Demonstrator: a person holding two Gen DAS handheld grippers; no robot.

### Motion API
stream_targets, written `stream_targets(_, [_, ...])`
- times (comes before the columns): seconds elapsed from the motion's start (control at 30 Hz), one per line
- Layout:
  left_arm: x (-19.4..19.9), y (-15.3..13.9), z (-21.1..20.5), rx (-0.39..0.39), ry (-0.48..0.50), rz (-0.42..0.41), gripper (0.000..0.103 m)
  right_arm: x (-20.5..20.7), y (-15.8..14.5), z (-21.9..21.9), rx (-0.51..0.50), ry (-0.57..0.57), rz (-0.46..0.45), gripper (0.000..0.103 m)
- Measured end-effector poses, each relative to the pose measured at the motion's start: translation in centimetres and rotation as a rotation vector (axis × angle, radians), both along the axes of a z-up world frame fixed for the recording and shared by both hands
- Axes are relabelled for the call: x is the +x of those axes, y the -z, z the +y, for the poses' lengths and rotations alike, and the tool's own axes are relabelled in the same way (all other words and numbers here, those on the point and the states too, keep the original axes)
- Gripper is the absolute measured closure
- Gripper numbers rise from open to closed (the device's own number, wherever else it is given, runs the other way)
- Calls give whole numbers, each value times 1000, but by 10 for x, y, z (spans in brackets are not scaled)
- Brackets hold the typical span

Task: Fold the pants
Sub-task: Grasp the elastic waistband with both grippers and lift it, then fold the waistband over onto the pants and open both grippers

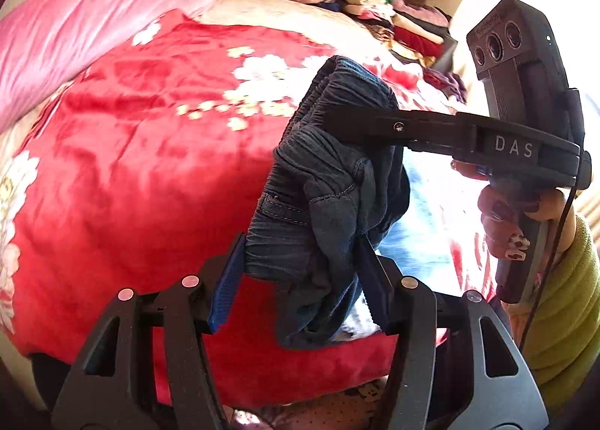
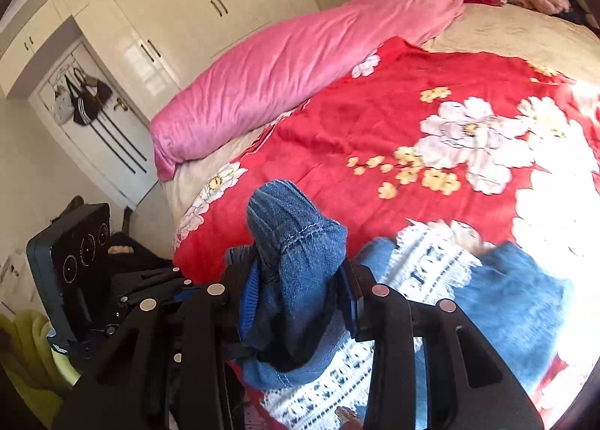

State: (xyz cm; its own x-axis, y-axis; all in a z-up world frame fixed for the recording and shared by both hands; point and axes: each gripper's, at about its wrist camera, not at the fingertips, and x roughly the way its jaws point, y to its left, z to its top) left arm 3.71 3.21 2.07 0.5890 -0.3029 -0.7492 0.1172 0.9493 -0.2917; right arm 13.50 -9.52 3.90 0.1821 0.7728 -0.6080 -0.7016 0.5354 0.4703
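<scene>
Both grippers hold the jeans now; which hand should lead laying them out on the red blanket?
Left, probably. The left gripper clamps the jeans at the gathered waistband, over open red blanket. The right gripper pinches a bunched fold close to it.

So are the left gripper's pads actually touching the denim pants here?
Touching. The left wrist view shows the left gripper with both blue pads pressed into the bunched waistband of the pants, fabric filling the space between them.

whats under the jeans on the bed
Under the jeans, bunched in both hand-held grippers, lies a red floral blanket and a white-patterned blue cloth. The denim hides whatever lies directly below the bunch.
</scene>
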Motion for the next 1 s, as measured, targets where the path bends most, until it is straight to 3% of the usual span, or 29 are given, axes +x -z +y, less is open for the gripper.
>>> stream_targets(0.07, [4, -1, -14, 9, 25, -2, 52, -1, 0, -19, 19, 26, 5, 66])
stream_targets(0.13, [7, -2, -27, 3, 55, -12, 49, 0, 4, -46, 63, 86, 32, 51])
stream_targets(0.17, [7, -2, -35, -3, 79, -17, 46, 0, 7, -62, 82, 130, 44, 49])
stream_targets(0.3, [2, 2, -70, -60, 257, -16, 43, -8, 23, -113, 43, 310, 60, 41])
stream_targets(0.37, [-8, -5, -73, -71, 291, -67, 43, -15, 30, -129, 38, 342, 83, 37])
stream_targets(0.47, [-14, -17, -55, -1, 206, -135, 36, -24, 35, -135, 15, 354, 94, 22])
stream_targets(0.53, [-7, -12, -40, 21, 141, -100, 36, -25, 37, -131, 7, 352, 105, 15])
stream_targets(0.63, [7, 10, -31, 30, 86, -23, 39, -14, 47, -121, -14, 351, 144, 14])
stream_targets(0.67, [9, 17, -33, 20, 85, -6, 53, -11, 51, -115, -30, 349, 165, 14])
stream_targets(0.7, [9, 19, -36, -9, 103, 4, 60, -6, 58, -108, -53, 343, 191, 14])
stream_targets(0.77, [3, 19, -51, -45, 171, -7, 65, 1, 67, -93, -54, 302, 240, 19])
stream_targets(0.8, [0, 18, -61, -37, 203, -14, 65, 2, 69, -86, -30, 270, 255, 57])
stream_targets(0.83, [-6, 17, -70, -37, 228, -16, 66, 2, 67, -81, 2, 245, 266, 64])
stream_targets(0.9, [-9, 20, -80, -40, 252, -10, 66, -1, 54, -77, 70, 209, 235, 67])
stream_targets(1.0, [-7, 30, -83, -20, 257, 9, 66, -2, 47, -84, 59, 224, 196, 67])
